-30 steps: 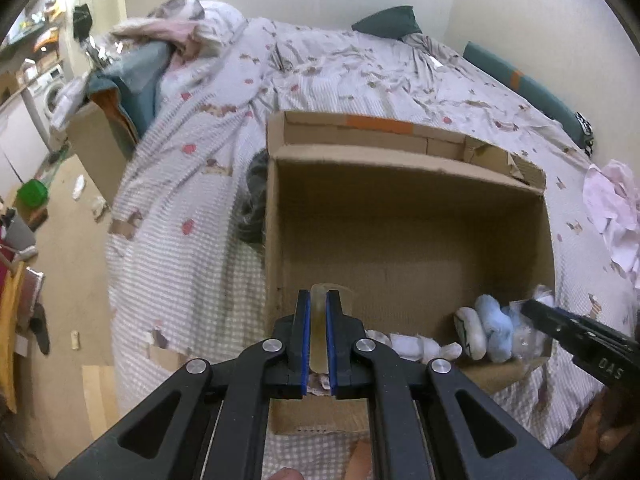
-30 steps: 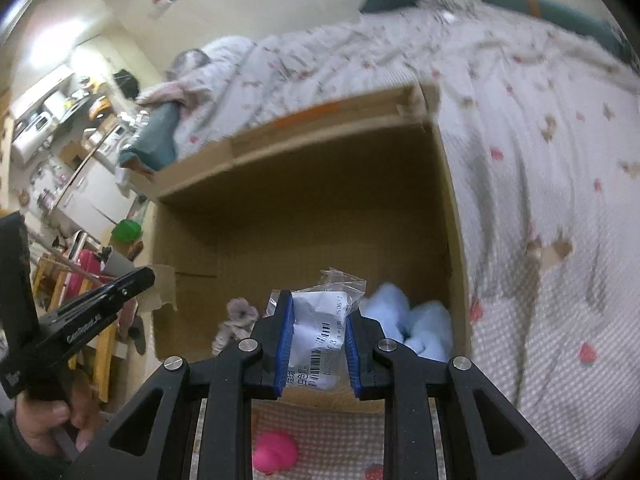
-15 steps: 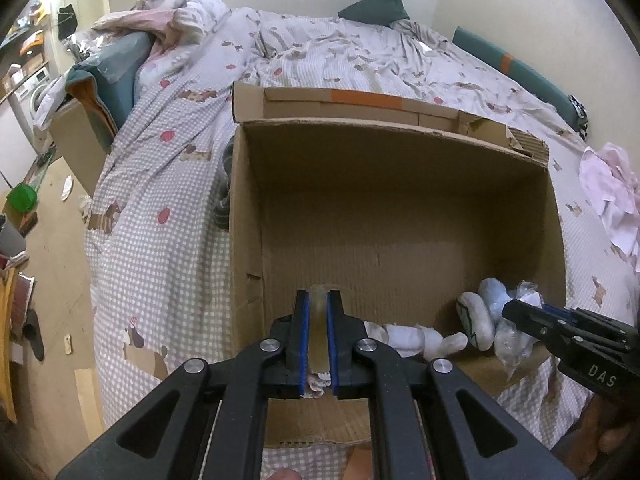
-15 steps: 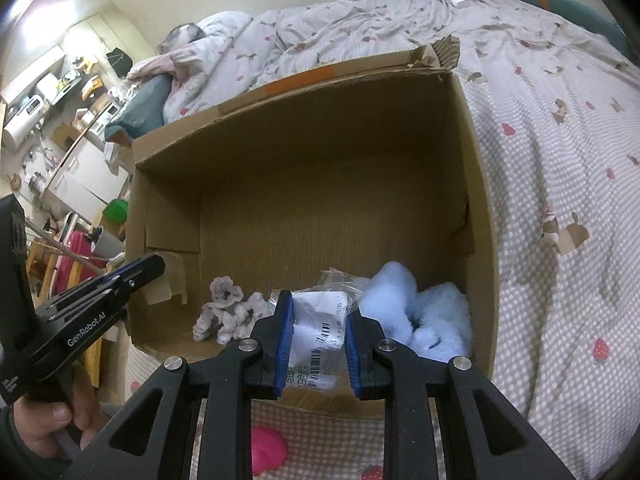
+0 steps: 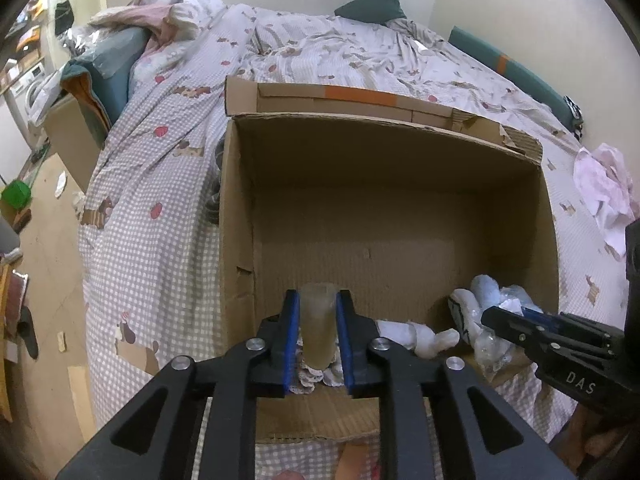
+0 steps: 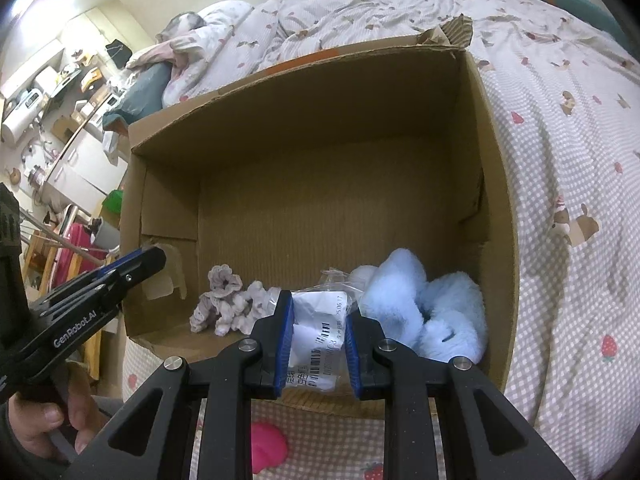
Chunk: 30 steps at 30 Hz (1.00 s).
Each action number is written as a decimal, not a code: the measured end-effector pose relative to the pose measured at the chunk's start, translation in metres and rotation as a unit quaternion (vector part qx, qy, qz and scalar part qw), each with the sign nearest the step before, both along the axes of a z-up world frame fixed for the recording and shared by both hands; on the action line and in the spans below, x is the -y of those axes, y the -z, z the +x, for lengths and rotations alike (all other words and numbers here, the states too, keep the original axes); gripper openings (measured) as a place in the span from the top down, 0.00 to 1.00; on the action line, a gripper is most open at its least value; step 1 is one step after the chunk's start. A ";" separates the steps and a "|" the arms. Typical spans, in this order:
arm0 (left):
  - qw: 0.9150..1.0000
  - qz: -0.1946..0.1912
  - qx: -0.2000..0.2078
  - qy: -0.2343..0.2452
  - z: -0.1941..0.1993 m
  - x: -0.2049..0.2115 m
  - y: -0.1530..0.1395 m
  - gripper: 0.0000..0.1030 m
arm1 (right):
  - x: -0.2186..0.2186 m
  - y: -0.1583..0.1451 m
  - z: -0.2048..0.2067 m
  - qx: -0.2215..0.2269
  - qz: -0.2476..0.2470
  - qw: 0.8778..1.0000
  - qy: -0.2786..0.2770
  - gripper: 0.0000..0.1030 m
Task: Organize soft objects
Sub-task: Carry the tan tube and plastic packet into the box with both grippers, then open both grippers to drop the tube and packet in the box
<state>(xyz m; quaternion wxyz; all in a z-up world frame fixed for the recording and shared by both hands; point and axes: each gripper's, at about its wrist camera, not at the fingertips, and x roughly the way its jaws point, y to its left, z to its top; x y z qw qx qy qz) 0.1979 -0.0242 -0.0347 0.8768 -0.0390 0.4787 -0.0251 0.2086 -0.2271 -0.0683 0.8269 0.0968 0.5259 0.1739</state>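
An open cardboard box (image 5: 400, 208) stands on the bed, seen also in the right wrist view (image 6: 320, 184). My left gripper (image 5: 318, 332) is shut on a pale translucent soft piece (image 5: 317, 328) at the box's near left, above a lacy white fabric (image 5: 310, 378). My right gripper (image 6: 318, 344) is shut on a clear plastic bag with a white label (image 6: 318, 332) at the box's near right. In the box lie a fluffy light-blue toy (image 6: 420, 308) and a grey-white crocheted piece (image 6: 228, 304).
The bed has a checked quilt (image 5: 152, 240) with small prints. A pink object (image 6: 268, 446) lies on the quilt in front of the box. Pink-white cloth (image 5: 604, 192) lies right of the box. A cluttered floor and furniture (image 6: 60, 120) are to the left.
Both grippers have moved closer to and lower into the box, each keeping its hold. The box fills more of both views.
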 end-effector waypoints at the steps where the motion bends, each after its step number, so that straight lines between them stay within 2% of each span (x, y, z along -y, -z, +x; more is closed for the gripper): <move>1: 1.000 0.003 0.002 0.003 -0.001 0.002 0.000 0.84 | -0.001 0.000 0.000 -0.001 -0.001 1.000 -0.001 0.76; 4: 1.000 0.006 0.005 0.012 -0.003 0.007 -0.001 0.80 | 0.000 0.000 0.001 0.000 -0.002 1.000 0.001 0.76; 5: 1.000 0.006 0.008 0.014 -0.003 0.008 -0.003 0.75 | 0.001 0.000 0.001 -0.001 -0.001 1.000 0.002 0.76; 7: 1.000 0.006 0.014 0.017 -0.005 0.009 -0.005 0.56 | 0.001 0.001 0.001 -0.002 -0.001 1.000 0.005 0.76; 8: 1.000 0.006 0.017 0.017 -0.005 0.010 -0.007 0.39 | 0.002 0.001 0.001 -0.002 -0.002 1.000 0.005 0.76; 9: 1.000 0.005 0.021 0.019 -0.005 0.011 -0.008 0.34 | 0.002 0.002 0.001 -0.002 -0.002 1.000 0.005 0.76; 11: 0.999 0.005 0.023 0.028 -0.005 0.014 -0.009 0.32 | 0.002 0.002 0.001 -0.002 -0.003 1.000 0.006 0.76; 14: 0.999 0.022 0.027 0.032 -0.006 0.019 -0.010 0.19 | 0.003 0.002 0.001 -0.004 -0.001 1.000 0.007 0.76; 25: 0.999 0.030 0.030 0.014 -0.007 0.013 -0.009 0.17 | 0.012 -0.005 0.002 0.008 0.016 1.000 0.022 0.75; 30: 0.999 0.026 0.042 0.003 -0.009 0.009 -0.013 0.12 | 0.014 -0.011 0.001 0.024 0.011 0.999 0.030 0.72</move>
